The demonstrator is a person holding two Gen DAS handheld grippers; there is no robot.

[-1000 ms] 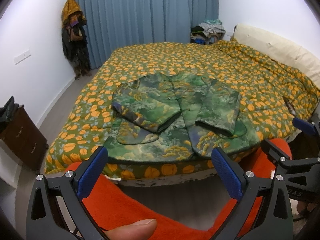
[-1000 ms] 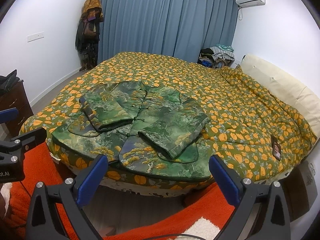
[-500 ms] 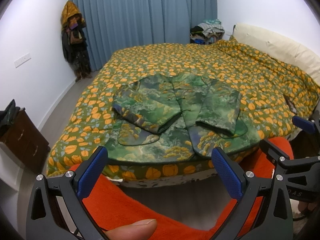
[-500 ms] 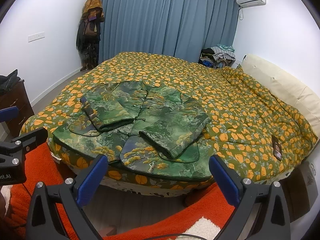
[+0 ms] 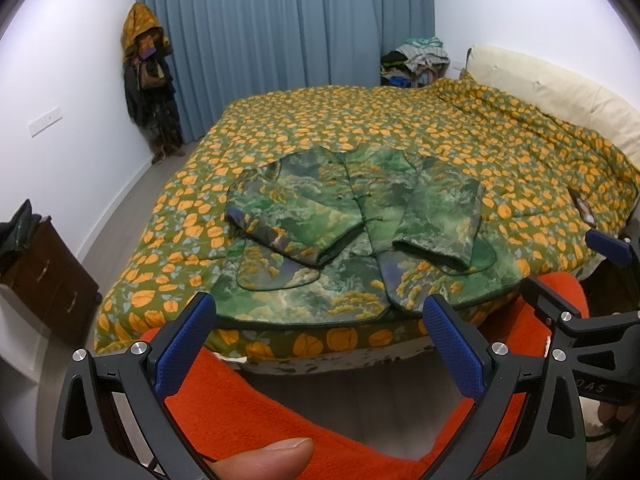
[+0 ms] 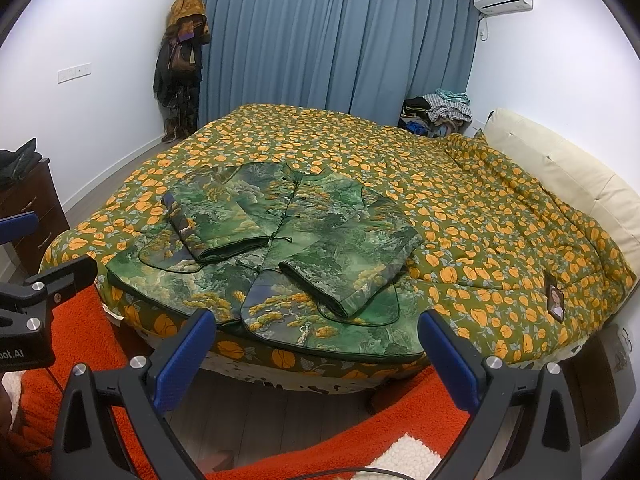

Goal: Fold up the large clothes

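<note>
A green landscape-print jacket (image 5: 352, 236) (image 6: 288, 256) lies face up at the near edge of the bed, front buttoned, both sleeves folded in across its front. My left gripper (image 5: 320, 320) hangs open in front of the jacket's hem, off the bed, with nothing between its blue pads. My right gripper (image 6: 318, 340) is open too, held short of the hem and empty. In the left wrist view the right gripper (image 5: 576, 272) shows at the right edge, and in the right wrist view the left gripper (image 6: 52, 248) shows at the left edge. A thumb (image 5: 268, 458) rests on the left handle.
The bed carries an orange-flowered green quilt (image 5: 400, 128) (image 6: 480, 200) with a cream headboard (image 6: 560, 168) on the right. A phone (image 6: 556, 298) lies near the quilt's right edge. Orange fleece (image 5: 280, 408) fills the foreground. A dark dresser (image 5: 44, 272) stands left; clothes pile (image 6: 440, 114) by blue curtains.
Both cameras have crept slightly closer to the bed, so the jacket sits a little larger and lower in view. The jacket has not moved and both grippers stay open.
</note>
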